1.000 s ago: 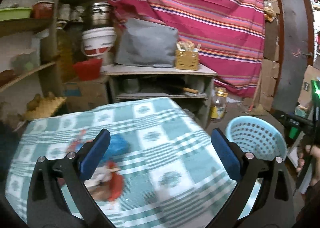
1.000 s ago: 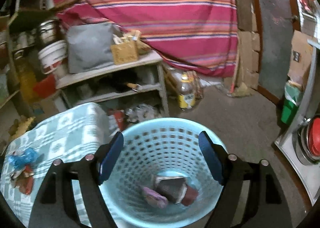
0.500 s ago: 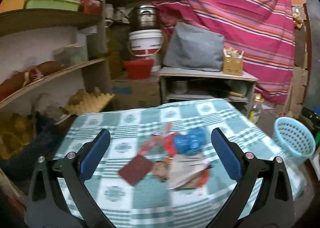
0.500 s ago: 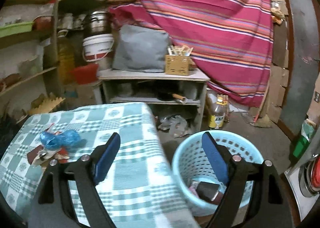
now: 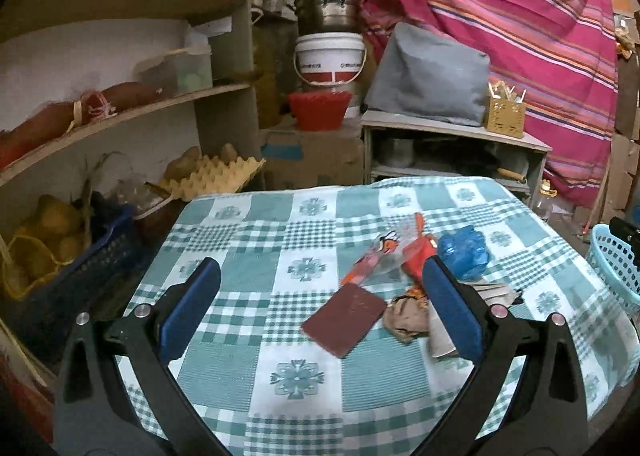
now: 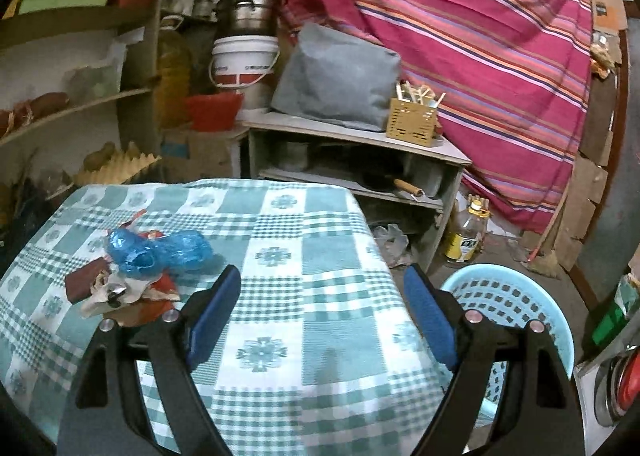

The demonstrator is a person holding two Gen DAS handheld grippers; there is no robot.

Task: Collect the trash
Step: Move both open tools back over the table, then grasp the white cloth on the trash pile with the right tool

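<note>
A pile of trash lies on the green checked tablecloth (image 5: 296, 376): a maroon card (image 5: 344, 318), a crumpled blue plastic bag (image 5: 464, 252), red and orange wrappers (image 5: 416, 252) and crumpled brown paper (image 5: 408, 316). My left gripper (image 5: 320, 308) is open and empty, just above and in front of the maroon card. My right gripper (image 6: 324, 316) is open and empty over the table's right part, with the blue bag (image 6: 156, 252) and the pile to its left. The light blue basket (image 6: 516, 308) stands on the floor to the right, and shows in the left wrist view (image 5: 612, 256).
Wooden shelves (image 5: 120, 115) with baskets and an egg tray (image 5: 212, 175) stand left of the table. A low shelf unit (image 6: 352, 159) with a grey bag stands behind, before a striped curtain (image 6: 460, 35). A bottle (image 6: 464, 232) stands on the floor.
Both grippers swung left. The right one left the basket for the table's right side. The left one now faces the trash pile, which sits centred between its fingers.
</note>
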